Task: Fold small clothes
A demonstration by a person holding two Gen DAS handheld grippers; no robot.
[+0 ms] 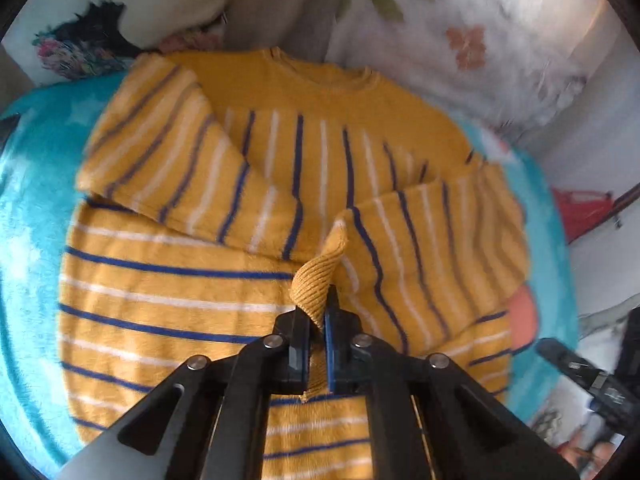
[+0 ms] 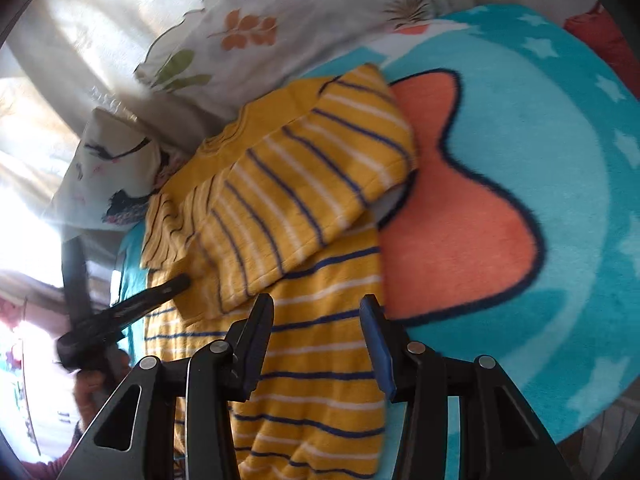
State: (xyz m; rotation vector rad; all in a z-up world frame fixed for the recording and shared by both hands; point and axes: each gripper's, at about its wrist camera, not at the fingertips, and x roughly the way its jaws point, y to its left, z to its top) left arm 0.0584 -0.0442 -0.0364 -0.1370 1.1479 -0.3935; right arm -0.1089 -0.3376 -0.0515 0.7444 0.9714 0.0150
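Note:
A mustard-yellow sweater with blue and white stripes lies flat on a turquoise fleece blanket, collar at the far side. Both sleeves are folded in across the chest. My left gripper is shut on a ribbed yellow edge at the end of the right-hand sleeve, lifting it slightly. In the right wrist view the sweater runs under my right gripper, which stands open just above the lower body with no cloth pinched. The left gripper shows there at the sweater's far side.
The blanket has an orange shape outlined in dark blue beside the sweater. White floral pillows and a printed cushion lie beyond the collar. A red item sits at the right edge. A hand holds the left gripper.

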